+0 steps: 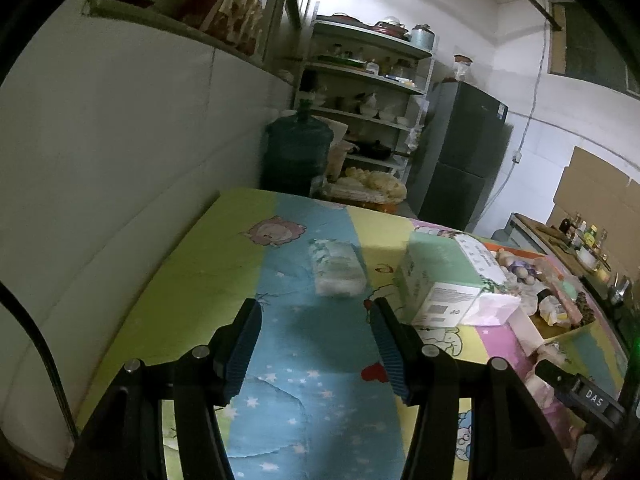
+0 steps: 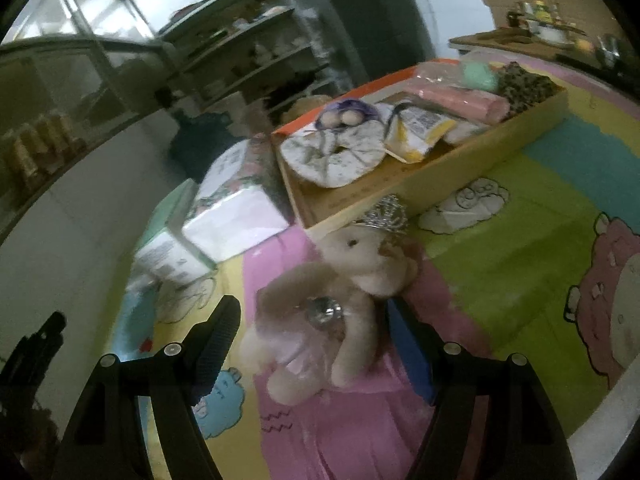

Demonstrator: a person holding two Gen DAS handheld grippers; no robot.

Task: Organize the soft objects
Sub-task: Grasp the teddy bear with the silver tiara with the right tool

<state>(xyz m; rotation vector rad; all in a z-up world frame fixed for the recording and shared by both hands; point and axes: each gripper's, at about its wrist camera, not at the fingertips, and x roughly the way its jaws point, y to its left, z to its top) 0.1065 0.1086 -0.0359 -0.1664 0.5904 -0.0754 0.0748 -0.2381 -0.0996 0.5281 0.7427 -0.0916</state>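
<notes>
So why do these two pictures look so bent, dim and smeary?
Left wrist view: a fisheye lens bows the walls and shelves; the light is dim, and the left hand-held gripper throws a shadow on the tablecloth; the small tissue pack looks soft. Right wrist view: same bending, dark corners, and the plush bunny between the right hand-held gripper's open fingers is smeared.

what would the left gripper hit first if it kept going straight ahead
Probably the small clear-wrapped tissue pack, lying on the cloth just beyond the open left gripper and roughly centred between its fingers. The green tissue box sits off to the right; depth is uncertain.
</notes>
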